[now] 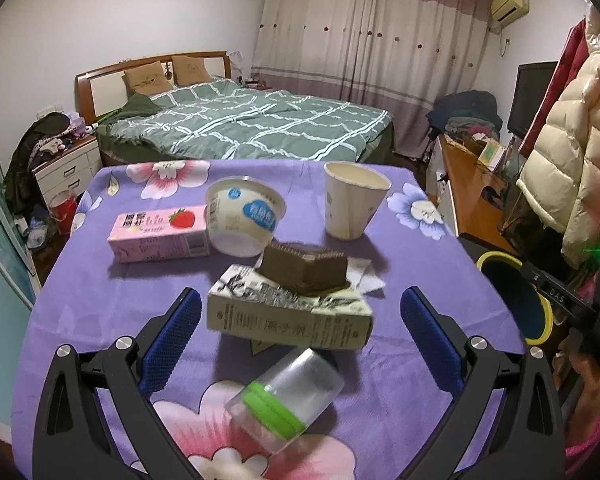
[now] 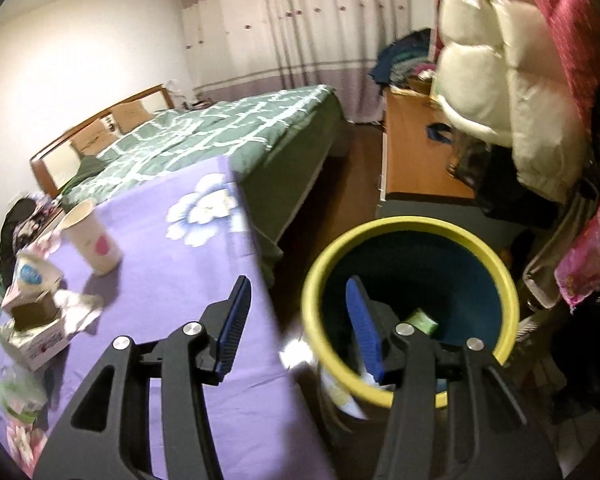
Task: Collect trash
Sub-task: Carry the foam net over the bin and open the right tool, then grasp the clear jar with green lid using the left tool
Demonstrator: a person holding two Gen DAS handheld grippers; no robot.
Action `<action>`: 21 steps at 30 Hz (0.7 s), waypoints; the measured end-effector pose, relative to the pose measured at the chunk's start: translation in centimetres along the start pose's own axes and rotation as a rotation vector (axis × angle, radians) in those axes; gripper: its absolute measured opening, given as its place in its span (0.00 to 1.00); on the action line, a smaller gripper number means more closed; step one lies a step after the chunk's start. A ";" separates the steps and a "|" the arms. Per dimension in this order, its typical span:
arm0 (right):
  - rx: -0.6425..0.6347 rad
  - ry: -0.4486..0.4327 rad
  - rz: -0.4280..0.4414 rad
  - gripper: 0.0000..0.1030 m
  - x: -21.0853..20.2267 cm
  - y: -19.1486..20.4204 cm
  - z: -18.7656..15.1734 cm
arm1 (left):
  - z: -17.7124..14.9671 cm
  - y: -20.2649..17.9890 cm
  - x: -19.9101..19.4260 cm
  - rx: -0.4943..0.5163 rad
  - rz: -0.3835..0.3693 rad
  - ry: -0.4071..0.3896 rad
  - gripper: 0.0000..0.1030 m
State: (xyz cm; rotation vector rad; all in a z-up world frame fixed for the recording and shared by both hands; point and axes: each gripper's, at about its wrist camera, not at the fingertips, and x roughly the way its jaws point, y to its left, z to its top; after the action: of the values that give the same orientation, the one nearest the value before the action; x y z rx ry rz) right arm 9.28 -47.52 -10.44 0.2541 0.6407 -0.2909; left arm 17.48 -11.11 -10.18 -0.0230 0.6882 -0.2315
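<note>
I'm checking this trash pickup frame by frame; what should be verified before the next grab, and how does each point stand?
1. Right gripper empty, jaws apart: ok.
2. Bin within reach beside the table: ok.
3. Green item landed inside bin: ok.
4. Left gripper open, nothing between pads: ok.
5. Milk carton free to lift: not ok, brown tray rests on it.
6. Jar emptied: cannot tell.
</note>
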 end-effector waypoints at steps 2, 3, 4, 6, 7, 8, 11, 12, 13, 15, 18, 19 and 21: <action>-0.040 -0.011 0.005 0.48 -0.4 1.6 -0.6 | -0.8 0.4 0.1 -0.001 0.006 0.021 0.95; -0.056 -0.014 0.006 0.49 -0.4 2.2 -0.9 | -1.0 0.6 0.2 -0.002 0.007 0.032 0.95; -0.075 -0.015 0.008 0.50 -0.4 2.9 -1.2 | -1.6 0.7 0.3 -0.003 0.010 0.046 0.95; -0.090 -0.017 0.018 0.50 -0.6 3.6 -1.3 | -2.6 1.0 0.5 -0.003 0.016 0.069 0.95; -0.090 -0.022 0.018 0.50 -0.7 3.7 -1.3 | -3.2 1.1 0.7 -0.006 0.022 0.088 0.95; -0.096 -0.023 0.013 0.51 -0.7 3.9 -1.4 | -3.7 1.2 0.9 -0.009 0.022 0.098 0.95; -0.104 -0.017 0.016 0.51 -0.5 4.2 -1.5 | -4.8 1.4 1.6 -0.013 0.022 0.128 0.95; -0.108 -0.017 0.013 0.51 -0.5 4.3 -1.5 | -5.0 1.3 1.7 -0.014 0.025 0.134 0.95; -0.111 -0.017 0.013 0.51 -0.6 4.4 -1.6 | -5.1 1.4 1.9 -0.019 0.029 0.139 0.95; -0.113 -0.015 0.012 0.52 -0.5 4.5 -1.6 | -5.3 1.5 2.3 -0.028 0.030 0.147 0.95; -0.107 -0.005 0.015 0.53 -0.3 4.4 -1.6 | -5.2 1.1 2.9 -0.031 0.034 0.155 0.95; -0.104 -0.002 0.017 0.53 -0.3 4.3 -1.6 | -5.2 0.8 3.1 -0.034 0.040 0.158 0.95; -0.100 -0.004 0.020 0.53 -0.2 4.2 -1.6 | -5.2 0.5 3.5 -0.045 0.049 0.165 0.95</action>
State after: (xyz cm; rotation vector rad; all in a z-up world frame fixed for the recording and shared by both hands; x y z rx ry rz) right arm 9.71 -43.07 -10.91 0.1639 0.6469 -0.2389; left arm 16.91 -11.12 -16.42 -0.0305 0.8575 -0.1720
